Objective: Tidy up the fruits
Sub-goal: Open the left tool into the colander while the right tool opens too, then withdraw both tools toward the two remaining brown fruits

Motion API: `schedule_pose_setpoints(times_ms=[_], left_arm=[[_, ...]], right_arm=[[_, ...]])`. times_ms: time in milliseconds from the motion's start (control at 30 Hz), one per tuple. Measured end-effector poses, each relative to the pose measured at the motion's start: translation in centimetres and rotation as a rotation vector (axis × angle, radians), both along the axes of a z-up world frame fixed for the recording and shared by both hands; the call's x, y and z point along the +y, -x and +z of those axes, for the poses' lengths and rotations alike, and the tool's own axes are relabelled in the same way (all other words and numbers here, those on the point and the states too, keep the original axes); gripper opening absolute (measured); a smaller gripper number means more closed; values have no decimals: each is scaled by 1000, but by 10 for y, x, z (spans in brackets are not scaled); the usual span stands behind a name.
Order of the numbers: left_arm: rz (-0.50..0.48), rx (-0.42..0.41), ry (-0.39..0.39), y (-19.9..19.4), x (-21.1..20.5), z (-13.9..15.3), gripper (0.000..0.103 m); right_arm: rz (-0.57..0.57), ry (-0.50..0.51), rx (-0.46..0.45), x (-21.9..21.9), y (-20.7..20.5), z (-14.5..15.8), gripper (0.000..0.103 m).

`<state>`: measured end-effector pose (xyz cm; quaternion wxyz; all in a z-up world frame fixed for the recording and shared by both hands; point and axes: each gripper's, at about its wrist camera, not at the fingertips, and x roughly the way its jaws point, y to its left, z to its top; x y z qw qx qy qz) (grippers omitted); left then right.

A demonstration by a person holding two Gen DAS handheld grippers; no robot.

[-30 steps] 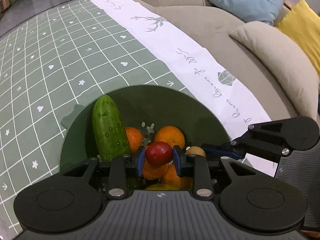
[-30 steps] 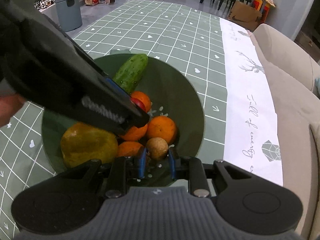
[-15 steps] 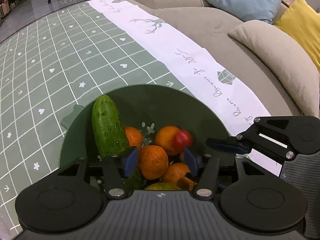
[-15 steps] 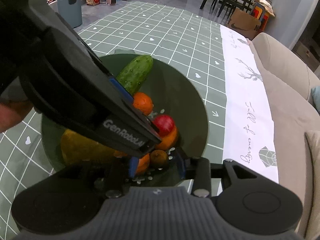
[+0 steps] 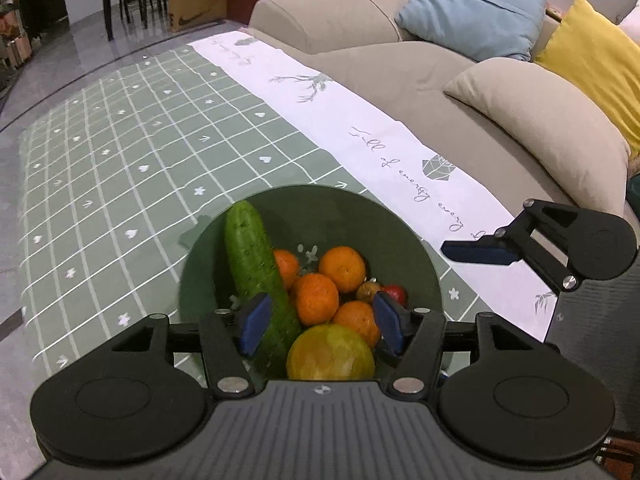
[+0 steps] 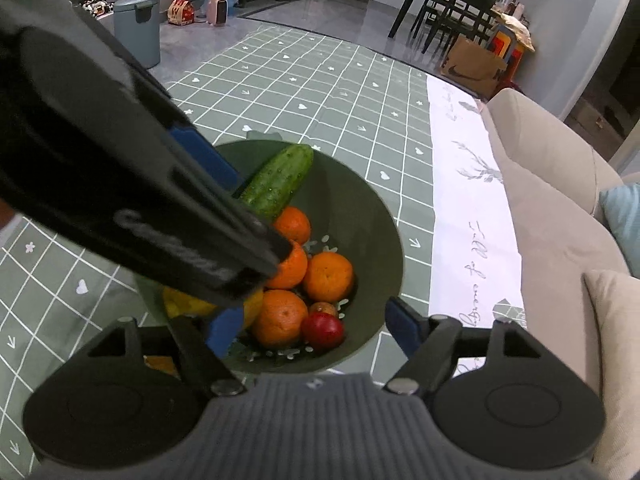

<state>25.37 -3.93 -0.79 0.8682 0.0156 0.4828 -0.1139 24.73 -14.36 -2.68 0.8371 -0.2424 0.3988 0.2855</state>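
A dark green bowl [image 5: 360, 208] [image 6: 360, 208] on the checked tablecloth holds a cucumber [image 5: 252, 256] [image 6: 280, 180], several oranges [image 5: 342, 268] [image 6: 328, 276], a large yellow-green fruit [image 5: 330, 354], a small red fruit [image 5: 394, 292] [image 6: 322, 330] and a small brown fruit [image 5: 367, 290] [image 6: 322, 309]. My left gripper [image 5: 320, 312] hangs above the bowl's near side. Its jaws are opening and its pads touch nothing. My right gripper [image 6: 312, 320] hovers over the red fruit, jaws also opening and empty. The left gripper's body [image 6: 140, 200] hides the bowl's left part in the right wrist view.
A beige sofa [image 5: 400, 68] with blue [image 5: 472, 4] and yellow [image 5: 592, 52] cushions runs along the cloth's white edge [image 5: 360, 120]. A grey bin [image 6: 138, 28] and dining chairs [image 6: 460, 8] stand on the floor beyond. One finger of the right gripper [image 5: 476, 252] reaches in beside the bowl.
The left gripper let go of the red fruit and the right gripper let go of the brown fruit; both fruits now lie in the bowl. Both grippers opened wide and rose away from it.
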Motion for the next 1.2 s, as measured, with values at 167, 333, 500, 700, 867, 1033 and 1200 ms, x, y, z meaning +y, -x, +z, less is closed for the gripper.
schedule_pose_setpoints(times_ms=[167, 333, 500, 700, 867, 1033, 1200], left_arm=[[21, -15, 21, 24, 5, 14, 69], [29, -38, 43, 51, 7, 23, 70], [47, -36, 66, 82, 9, 17, 70], [78, -36, 99, 113, 18, 7, 70], [96, -53, 112, 133, 25, 0, 70], [112, -52, 111, 149, 25, -18, 70], [114, -26, 94, 160, 24, -40, 70]], right_arm=[[-15, -24, -11, 1, 17, 10, 81], [-38, -56, -26, 0, 43, 20, 83], [-90, -103, -48, -7, 68, 26, 86], [-178, -141, -71, -17, 102, 16, 88], [-272, -152, -70, -30, 128, 3, 88], [-376, -202, -45, -44, 149, -11, 88], [-399, -214, -41, -51, 161, -24, 88]])
